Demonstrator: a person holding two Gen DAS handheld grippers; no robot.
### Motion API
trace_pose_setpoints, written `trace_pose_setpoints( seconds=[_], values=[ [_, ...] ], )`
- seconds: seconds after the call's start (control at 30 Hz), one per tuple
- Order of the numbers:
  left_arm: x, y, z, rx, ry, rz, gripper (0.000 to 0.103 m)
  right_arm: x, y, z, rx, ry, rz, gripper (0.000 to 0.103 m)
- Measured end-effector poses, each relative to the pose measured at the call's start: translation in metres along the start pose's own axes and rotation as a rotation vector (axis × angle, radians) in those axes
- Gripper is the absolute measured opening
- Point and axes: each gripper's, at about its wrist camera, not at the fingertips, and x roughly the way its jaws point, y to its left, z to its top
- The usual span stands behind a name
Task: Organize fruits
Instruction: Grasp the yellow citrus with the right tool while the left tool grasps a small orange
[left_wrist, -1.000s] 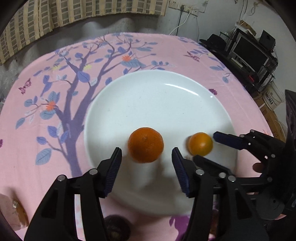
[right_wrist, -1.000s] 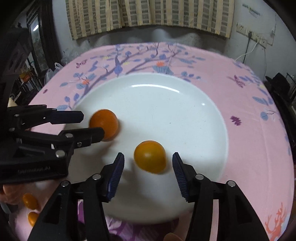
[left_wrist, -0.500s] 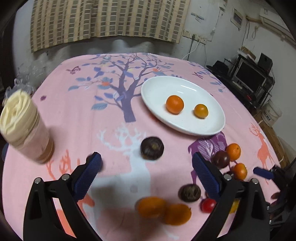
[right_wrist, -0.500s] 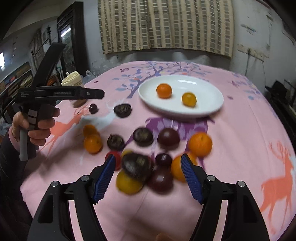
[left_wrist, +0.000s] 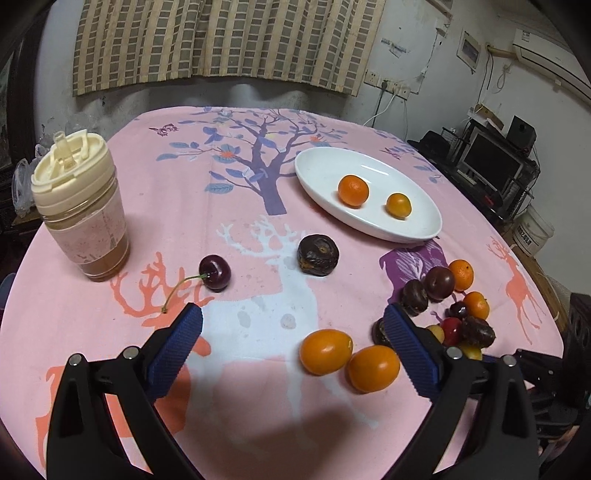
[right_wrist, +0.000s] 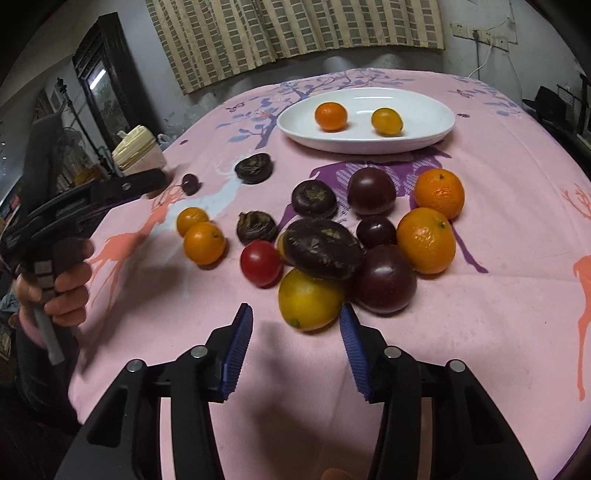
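Observation:
A white plate (left_wrist: 417, 229) (right_wrist: 424, 138) at the far side of the pink tablecloth holds a mandarin (left_wrist: 353, 189) (right_wrist: 330, 116) and a smaller orange fruit (left_wrist: 398, 205) (right_wrist: 386, 121). Several fruits lie loose on the cloth: two kumquats (left_wrist: 325, 350), a cherry (left_wrist: 215, 272), dark water chestnuts (left_wrist: 318, 254) and a heap with a yellow fruit (right_wrist: 309, 298), a red tomato (right_wrist: 261, 263), plums (right_wrist: 384, 278) and mandarins (right_wrist: 425, 240). My left gripper (left_wrist: 293, 341) is open and empty, near the kumquats. My right gripper (right_wrist: 296, 341) is open and empty, just short of the yellow fruit.
A lidded jar (left_wrist: 79, 206) with brown and pink contents stands at the left. The left gripper and the hand holding it show at the left of the right wrist view (right_wrist: 66, 221). A monitor and shelves (left_wrist: 495, 162) stand beyond the table's right edge.
Both grippers have pulled back from the plate to the near side of the table, leaving the two orange fruits on it. Both opened wider; the loose fruits and jar came into view.

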Motion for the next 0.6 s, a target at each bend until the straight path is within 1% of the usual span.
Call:
trace_pose_setpoints(
  seconds=[0.1, 0.13, 0.17, 0.3, 0.33, 0.37, 0.4, 0.43, 0.47, 0.5, 0.53, 0.6],
  values=[
    [-0.003, 0.006, -0.004, -0.017, -0.003, -0.015, 0.096, 0.005, -0.002, 0.004, 0.023, -0.008, -0.002, 0.048],
    [-0.004, 0.008, -0.005, -0.02, -0.003, -0.021, 0.096, 0.006, -0.003, 0.004, 0.03, -0.012, -0.004, 0.041],
    [-0.004, 0.009, -0.006, -0.018, -0.002, -0.025, 0.096, 0.007, -0.003, 0.005, 0.035, -0.011, -0.029, 0.037],
    [-0.006, 0.005, -0.01, 0.028, 0.006, -0.044, 0.096, 0.002, -0.007, 0.002, 0.038, -0.01, -0.007, 0.037],
    [-0.006, 0.001, -0.012, 0.049, 0.007, -0.055, 0.094, 0.0, -0.008, 0.0, 0.041, -0.011, 0.0, 0.037],
    [-0.006, -0.005, -0.015, 0.083, 0.011, -0.068, 0.089, -0.003, -0.011, -0.002, 0.048, -0.014, 0.014, 0.037],
    [-0.006, -0.01, -0.018, 0.116, 0.018, -0.082, 0.076, -0.006, -0.013, -0.004, 0.054, -0.016, 0.023, 0.037],
    [-0.005, -0.017, -0.021, 0.15, 0.031, -0.098, 0.067, -0.008, -0.015, -0.006, 0.061, -0.017, 0.031, 0.037],
    [-0.003, -0.023, -0.025, 0.179, 0.044, -0.114, 0.065, -0.01, -0.017, -0.009, 0.07, -0.017, 0.037, 0.037],
    [-0.001, -0.03, -0.029, 0.21, 0.06, -0.129, 0.06, -0.012, -0.019, -0.01, 0.077, -0.019, 0.04, 0.037],
    [0.0, -0.036, -0.032, 0.237, 0.069, -0.138, 0.059, -0.015, -0.021, -0.012, 0.082, -0.023, 0.043, 0.037],
    [0.002, -0.047, -0.037, 0.279, 0.073, -0.14, 0.059, -0.018, -0.024, -0.014, 0.092, -0.031, 0.05, 0.037]
  ],
)
